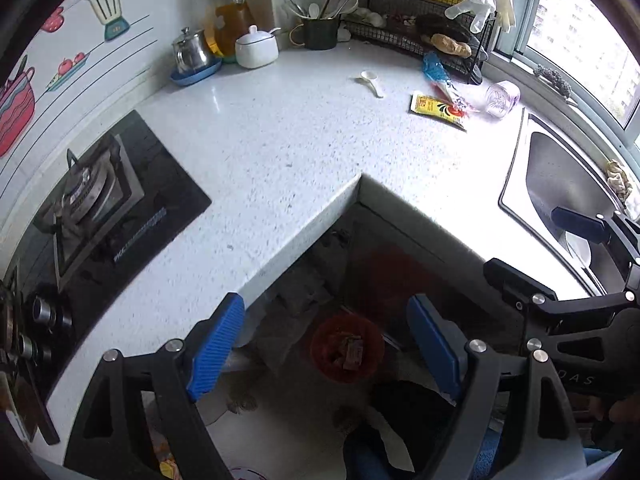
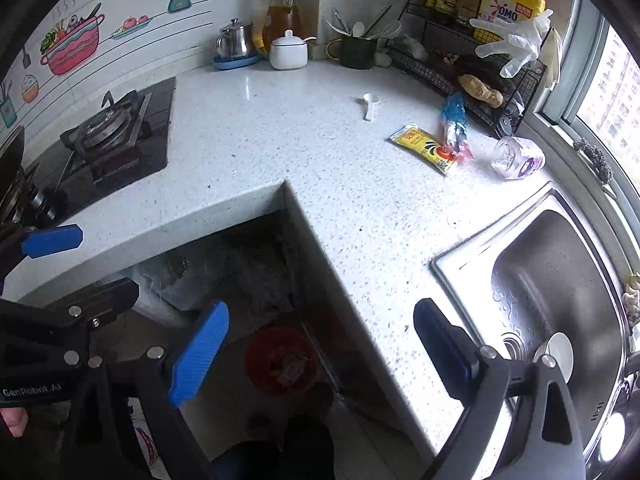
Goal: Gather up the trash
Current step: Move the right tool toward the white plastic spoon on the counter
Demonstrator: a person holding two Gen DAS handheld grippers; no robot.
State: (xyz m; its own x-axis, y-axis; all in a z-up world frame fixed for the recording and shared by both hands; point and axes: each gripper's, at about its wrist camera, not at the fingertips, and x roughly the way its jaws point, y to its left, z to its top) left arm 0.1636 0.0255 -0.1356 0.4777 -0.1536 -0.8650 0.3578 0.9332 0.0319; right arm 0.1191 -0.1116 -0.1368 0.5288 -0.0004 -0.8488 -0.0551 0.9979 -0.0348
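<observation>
On the white counter near the rack lie a yellow sachet (image 1: 438,110) (image 2: 426,148), a blue and red wrapper (image 1: 440,80) (image 2: 454,128), a clear plastic cup (image 1: 502,98) (image 2: 518,158) on its side and a white scoop (image 1: 372,82) (image 2: 370,106). A red trash bin (image 1: 348,350) (image 2: 282,360) with scraps inside stands on the floor in the counter's inner corner. My left gripper (image 1: 326,346) (image 2: 76,266) hangs open high above the bin, with nothing between its blue pads. Beside it my right gripper (image 2: 322,350) (image 1: 548,252) is open and holds nothing too.
A gas stove (image 1: 92,204) (image 2: 112,128) fills the left counter. The steel sink (image 2: 560,280) (image 1: 560,184) on the right holds a white bowl (image 2: 558,350). Along the back wall stand a wire rack (image 2: 460,68), kettle (image 2: 236,42), white pot (image 2: 288,54) and utensil mug (image 2: 356,52).
</observation>
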